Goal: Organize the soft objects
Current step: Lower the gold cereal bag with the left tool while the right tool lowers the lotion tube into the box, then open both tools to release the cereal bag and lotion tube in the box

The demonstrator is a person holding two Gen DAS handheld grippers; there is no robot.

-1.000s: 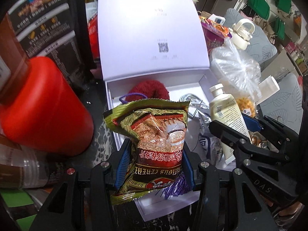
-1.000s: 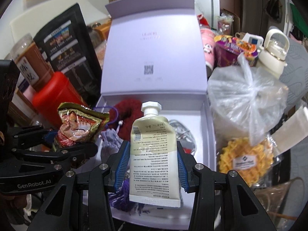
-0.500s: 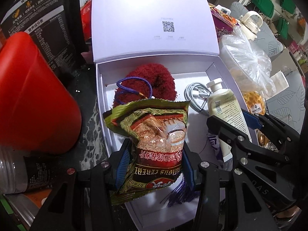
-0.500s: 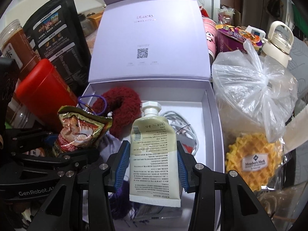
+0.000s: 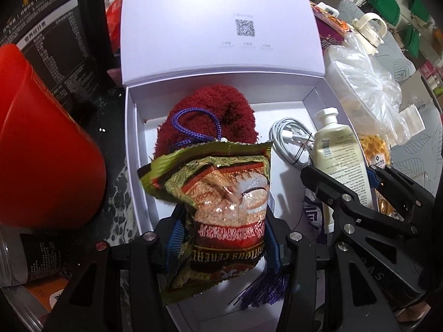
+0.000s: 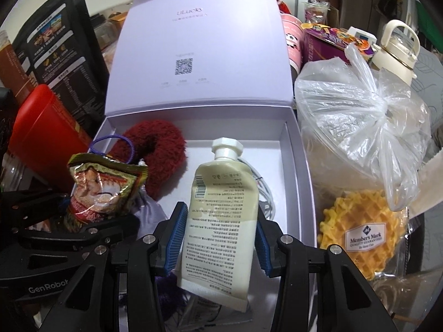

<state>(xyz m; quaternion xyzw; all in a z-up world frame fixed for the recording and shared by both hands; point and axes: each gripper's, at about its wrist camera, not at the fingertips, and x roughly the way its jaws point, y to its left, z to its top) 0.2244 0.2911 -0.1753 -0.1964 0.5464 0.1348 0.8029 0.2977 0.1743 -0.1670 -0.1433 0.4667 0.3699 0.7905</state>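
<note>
My left gripper (image 5: 221, 238) is shut on a green and red cereal packet (image 5: 221, 199) and holds it over the near part of an open white box (image 5: 133, 149). My right gripper (image 6: 218, 235) is shut on a cream tube (image 6: 221, 210) with a white cap, held over the same box (image 6: 299, 166). In the box lie a dark red fluffy scrunchie (image 5: 210, 113), a purple cord (image 5: 191, 124), a white cable (image 5: 290, 141) and a purple tassel (image 5: 263, 290). The cereal packet also shows in the right wrist view (image 6: 102, 182), and the tube in the left wrist view (image 5: 340, 160).
The box lid (image 6: 193, 55) stands open at the back. A red tub (image 5: 41, 152) and black pouch (image 5: 55, 41) stand left of the box. A clear plastic bag (image 6: 360, 110), a waffle pack (image 6: 360, 235) and a cream bottle (image 6: 396, 49) crowd the right.
Both grippers have risen and tilted down over the box, so more of its inside shows. Each keeps its hold on its item.
</note>
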